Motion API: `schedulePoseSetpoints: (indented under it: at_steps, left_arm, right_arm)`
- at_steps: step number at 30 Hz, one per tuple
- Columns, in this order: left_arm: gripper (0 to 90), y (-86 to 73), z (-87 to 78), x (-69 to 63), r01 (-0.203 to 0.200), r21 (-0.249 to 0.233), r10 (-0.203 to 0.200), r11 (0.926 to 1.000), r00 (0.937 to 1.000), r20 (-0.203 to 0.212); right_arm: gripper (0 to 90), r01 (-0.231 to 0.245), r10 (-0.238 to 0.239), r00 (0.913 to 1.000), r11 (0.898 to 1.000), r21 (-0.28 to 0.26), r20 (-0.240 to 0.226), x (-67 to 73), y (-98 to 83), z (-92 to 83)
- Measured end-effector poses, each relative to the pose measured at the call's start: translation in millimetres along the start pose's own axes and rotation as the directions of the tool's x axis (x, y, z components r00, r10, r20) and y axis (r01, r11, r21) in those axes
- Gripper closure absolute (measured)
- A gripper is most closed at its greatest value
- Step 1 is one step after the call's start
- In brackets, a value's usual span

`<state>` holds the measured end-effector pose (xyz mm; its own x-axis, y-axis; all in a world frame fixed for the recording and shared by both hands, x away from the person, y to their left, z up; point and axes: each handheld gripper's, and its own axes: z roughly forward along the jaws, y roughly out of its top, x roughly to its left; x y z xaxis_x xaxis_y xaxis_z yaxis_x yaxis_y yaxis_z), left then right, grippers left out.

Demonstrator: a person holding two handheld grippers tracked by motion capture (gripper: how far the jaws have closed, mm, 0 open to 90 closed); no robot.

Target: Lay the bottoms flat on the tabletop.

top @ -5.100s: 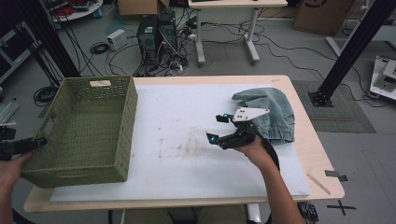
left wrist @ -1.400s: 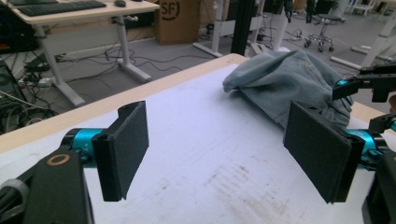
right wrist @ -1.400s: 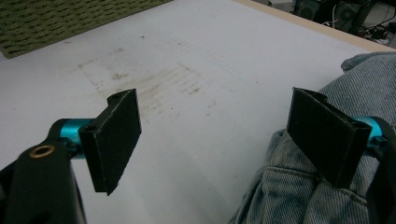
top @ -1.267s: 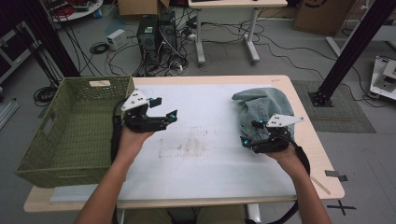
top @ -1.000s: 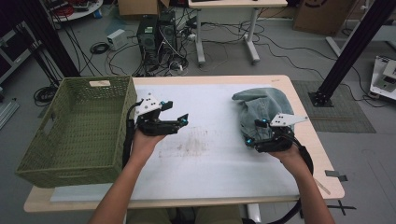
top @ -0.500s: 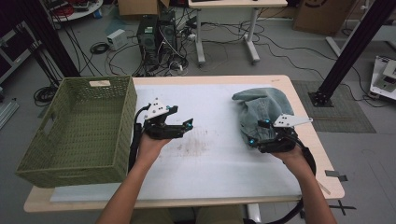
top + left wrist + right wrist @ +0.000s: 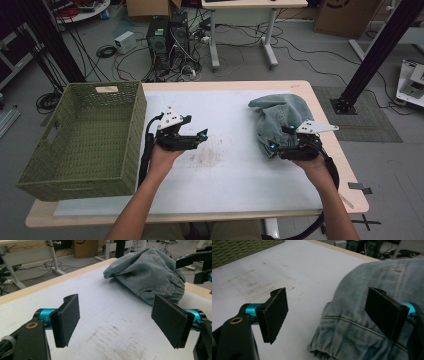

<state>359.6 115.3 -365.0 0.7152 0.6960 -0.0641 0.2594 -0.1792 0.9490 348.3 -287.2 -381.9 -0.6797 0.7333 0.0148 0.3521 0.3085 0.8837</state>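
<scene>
Table (image 7: 235, 200) fills centre frame, white mat stained mid-board. Woven green basket (image 7: 85, 140) at left, likely my drop target. Crumpled denim jeans (image 7: 280, 117) at right-centre, soft, seamed. I hold right gripper (image 7: 277, 139) wide at hem for pinch; left gripper (image 7: 200, 136) wide, empty, pointed at jeans.

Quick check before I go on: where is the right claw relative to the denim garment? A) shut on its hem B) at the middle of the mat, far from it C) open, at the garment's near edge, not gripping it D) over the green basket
C: the right claw stands with its jaws wide apart at the near hem of the denim garment, and neither pad presses the cloth.
</scene>
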Motion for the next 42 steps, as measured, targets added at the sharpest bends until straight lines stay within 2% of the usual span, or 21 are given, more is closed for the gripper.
schedulePoseSetpoints:
  at_steps: [1, 2, 4, 8, 13, 15, 17, 19, 21, 24, 31, 37, 39, 42]
  left_arm:
    - [22.9, -1.5, 0.7, -0.7, 0.001, -0.004, -0.001, 1.0, 1.0, 0.001]
    - [22.9, -3.6, 1.8, -1.6, 0.004, -0.006, -0.004, 1.0, 1.0, -0.001]
    - [22.9, -8.9, 4.2, -2.6, 0.005, 0.0, -0.005, 1.0, 1.0, 0.001]
    - [22.9, -22.0, 8.6, -3.2, 0.004, 0.027, -0.005, 0.9996, 0.9999, 0.009]
    - [22.9, -30.9, 8.7, -1.9, 0.012, 0.041, -0.013, 0.9991, 0.9999, 0.006]
    - [22.9, -31.8, 8.1, -1.2, 0.012, 0.045, -0.012, 0.9989, 0.9999, 0.008]
    - [22.9, -32.2, 7.2, -1.1, 0.012, 0.044, -0.012, 0.999, 0.9999, 0.008]
    - [22.9, -32.6, 6.7, -0.7, 0.008, 0.048, -0.008, 0.9988, 1.0, 0.006]
    - [22.9, -33.3, 6.6, -0.2, 0.012, 0.046, -0.012, 0.9989, 0.9999, 0.002]
    - [22.9, -34.6, 6.4, 0.2, 0.014, 0.047, -0.014, 0.9988, 0.9999, -0.002]
    - [23.4, -40.2, 4.8, 2.0, 0.018, 0.051, -0.017, 0.9985, 0.9998, -0.013]
    - [23.4, -41.7, 1.1, 5.1, 0.026, 0.044, -0.025, 0.9987, 0.9994, -0.023]
    - [23.4, -42.2, -0.2, 5.3, 0.028, 0.04, -0.027, 0.9988, 0.9993, -0.024]
    - [23.4, -43.1, -1.3, 5.5, 0.031, 0.037, -0.031, 0.9988, 0.9993, -0.023]
  right_arm:
    - [20.1, -0.008, 0.008, 0.9998, 1.0, -0.002, 0.018, -1.5, -0.3, -1.0]
    - [24.8, -0.014, 0.014, 0.999, 1.0, 0.001, 0.042, -3.2, -0.7, -1.7]
    - [26.3, -0.025, 0.023, 0.9968, 1.0, 0.017, 0.077, -5.7, -1.5, -1.0]
    - [33.5, -0.032, 0.022, 0.9904, 0.997, 0.072, 0.137, -9.6, -3.7, 10.7]
    - [50.8, -0.051, 0.022, 0.9776, 0.99, 0.134, 0.209, -14.2, -4.9, 26.2]
    - [67.0, -0.05, 0.015, 0.9768, 0.986, 0.16, 0.213, -15.0, -4.9, 28.8]
    - [76.8, -0.033, -0.007, 0.9799, 0.981, 0.194, 0.199, -14.1, -4.8, 30.3]
    - [78.9, -0.035, -0.001, 0.9848, 0.978, 0.204, 0.174, -12.0, -4.3, 30.8]
    - [79.6, -0.043, 0.017, 0.9919, 0.978, 0.205, 0.126, -8.9, -2.1, 30.3]
    - [79.6, -0.008, 0.0, 0.9991, 0.982, 0.189, 0.043, 1.9, 3.7, 30.7]
    - [79.6, 0.057, -0.048, 0.9976, 0.98, 0.19, -0.05, 30.2, 16.2, 49.5]
    - [80.2, 0.08, -0.06, 0.9857, 0.988, 0.128, -0.158, 59.4, 37.4, 67.1]
    - [80.3, 0.089, -0.07, 0.9841, 0.99, 0.113, -0.163, 68.8, 45.7, 73.5]
    - [80.3, 0.083, -0.067, 0.9896, 0.988, 0.131, -0.128, 75.6, 52.4, 84.9]
